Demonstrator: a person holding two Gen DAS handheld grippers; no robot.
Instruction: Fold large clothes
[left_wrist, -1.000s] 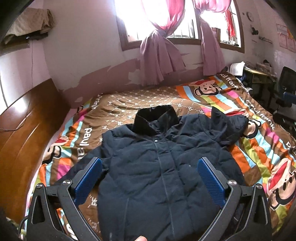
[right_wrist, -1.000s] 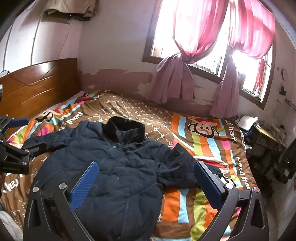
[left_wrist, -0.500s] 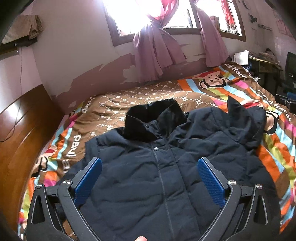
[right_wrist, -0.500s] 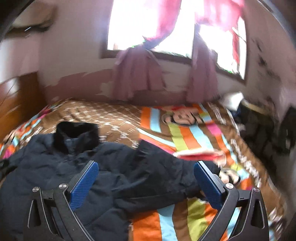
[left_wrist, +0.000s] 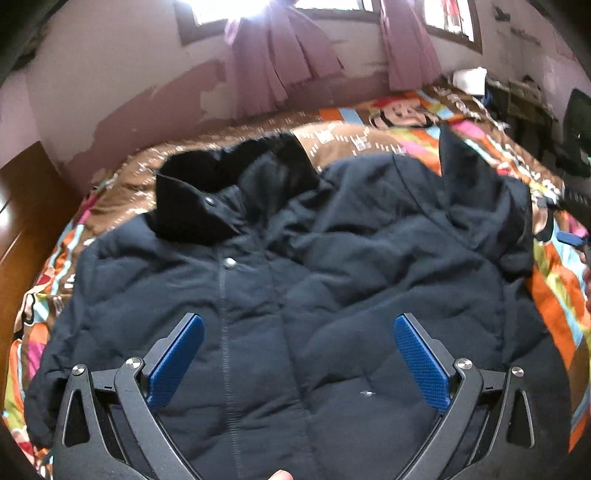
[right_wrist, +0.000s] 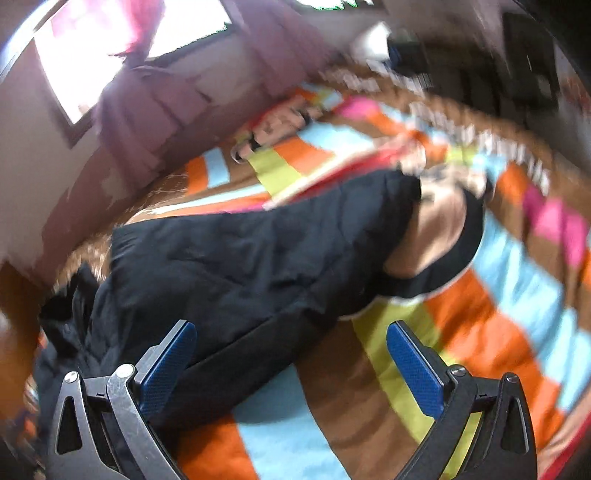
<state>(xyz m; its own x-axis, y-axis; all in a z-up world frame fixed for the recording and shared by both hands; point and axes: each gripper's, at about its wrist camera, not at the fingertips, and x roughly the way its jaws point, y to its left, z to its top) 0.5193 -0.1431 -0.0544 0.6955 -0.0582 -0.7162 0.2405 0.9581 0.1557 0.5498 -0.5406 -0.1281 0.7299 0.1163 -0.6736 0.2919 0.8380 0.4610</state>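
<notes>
Both my grippers have dropped closer to the bed since a second ago, and my right gripper (right_wrist: 291, 363) has swung out toward the sleeve (right_wrist: 280, 251), so I judge the first fold starts there. Its blue fingers are spread wide, empty, the sleeve lying just ahead of them on the striped bedspread (right_wrist: 498, 325). My left gripper (left_wrist: 299, 356), equally spread and empty, hovers over the dark jacket (left_wrist: 280, 295), which lies front-up, collar (left_wrist: 221, 192) toward the wall.
</notes>
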